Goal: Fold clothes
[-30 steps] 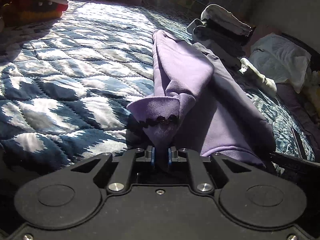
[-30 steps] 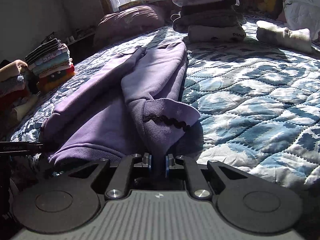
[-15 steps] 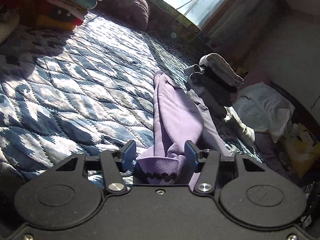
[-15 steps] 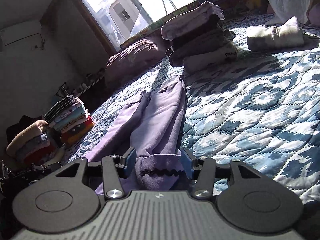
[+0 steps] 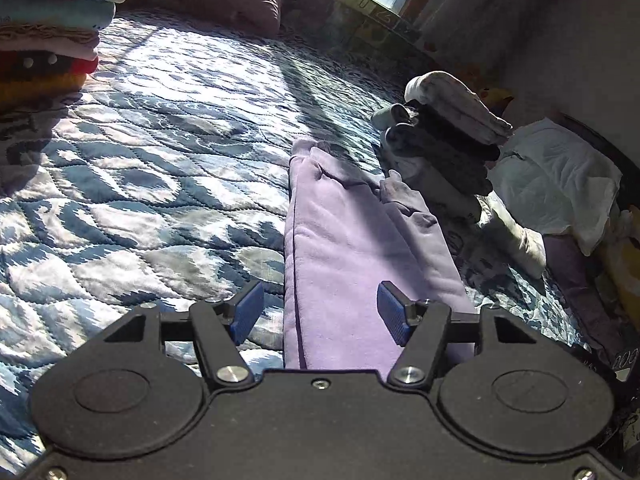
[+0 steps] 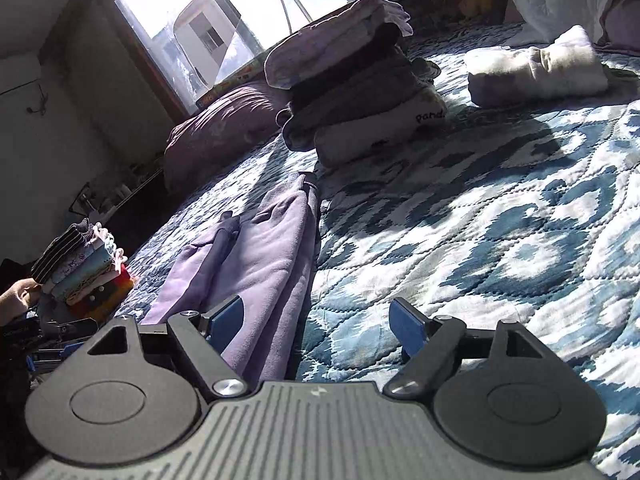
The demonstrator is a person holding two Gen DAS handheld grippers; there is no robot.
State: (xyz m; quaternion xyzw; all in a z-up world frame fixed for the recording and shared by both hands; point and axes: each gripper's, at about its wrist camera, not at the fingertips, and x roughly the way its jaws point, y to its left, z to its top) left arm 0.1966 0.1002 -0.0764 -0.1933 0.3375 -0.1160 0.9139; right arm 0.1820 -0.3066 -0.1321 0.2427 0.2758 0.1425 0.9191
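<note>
The quilt [image 5: 152,168] fills both views, blue and white, sunlit in bands, and everything lies on it. On it the purple garment [image 5: 352,264] is laid out as a long narrow strip, already doubled lengthwise, running from the near edge toward 12 o'clock in the left view and toward 11 o'clock in the right view [image 6: 272,264]. Past its far end, at about 1 o'clock, stands a stack [image 6: 356,92] of folded clothes; a second pile [image 5: 52,36] sits at 10 o'clock in the left view. The left gripper [image 5: 320,314] hangs over the strip's near end with its jaws spread wide and nothing between them; the right gripper [image 6: 316,322] is likewise wide open and empty, its left pad over the strip's edge, its right pad over bare quilt. The step in hand looks like the crosswise fold. To do it well, I would pinch both near corners through all layers, one gripper per corner, lift only just clear, carry the end toward 12 o'clock keeping both hands level, and lay edge on edge short of the stack so the sleeve stays tucked.
</note>
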